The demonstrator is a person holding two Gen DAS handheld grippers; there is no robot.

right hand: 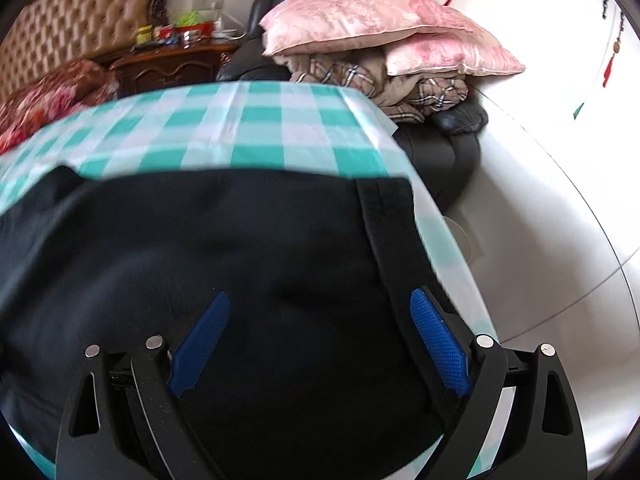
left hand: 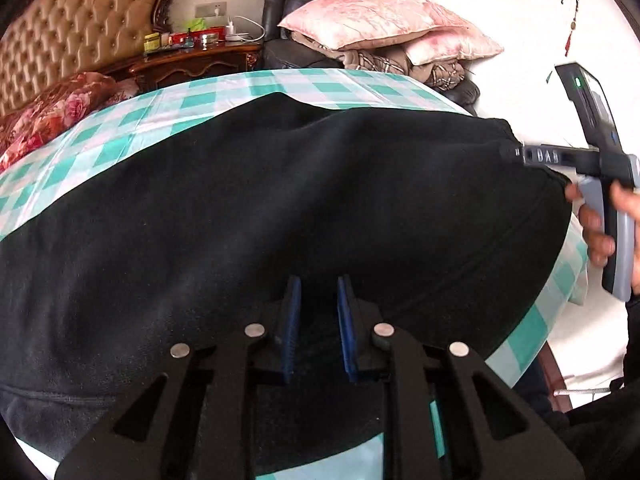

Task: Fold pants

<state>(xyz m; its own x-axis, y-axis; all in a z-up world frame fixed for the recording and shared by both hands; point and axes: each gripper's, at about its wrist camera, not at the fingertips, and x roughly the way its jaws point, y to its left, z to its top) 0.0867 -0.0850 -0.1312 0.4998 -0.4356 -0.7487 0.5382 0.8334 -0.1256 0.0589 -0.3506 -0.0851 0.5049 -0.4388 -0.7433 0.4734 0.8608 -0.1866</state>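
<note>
Black pants (left hand: pixel 248 208) lie spread across a table with a teal-and-white checked cloth (left hand: pixel 200 100). My left gripper (left hand: pixel 319 286) hovers over their near middle. Its blue pads stand a narrow gap apart and no fold shows between them. In the right wrist view my right gripper (right hand: pixel 320 296) is wide open over the pants (right hand: pixel 240 240), beside a banded hem (right hand: pixel 384 220) near the table's right edge. In the left wrist view one of its fingers (left hand: pixel 536 157) reaches the pants' right end, with a hand (left hand: pixel 596 224) on the grey handle.
Beyond the table's far edge, pink pillows (right hand: pixel 360 20) and a plaid blanket (right hand: pixel 420 88) are piled on a dark leather chair. A wooden bedside cabinet (left hand: pixel 200 64) with small bottles, a tufted headboard (left hand: pixel 80 32) and floral bedding (left hand: pixel 52 112) stand at the far left. White floor (right hand: pixel 540 200) lies to the right.
</note>
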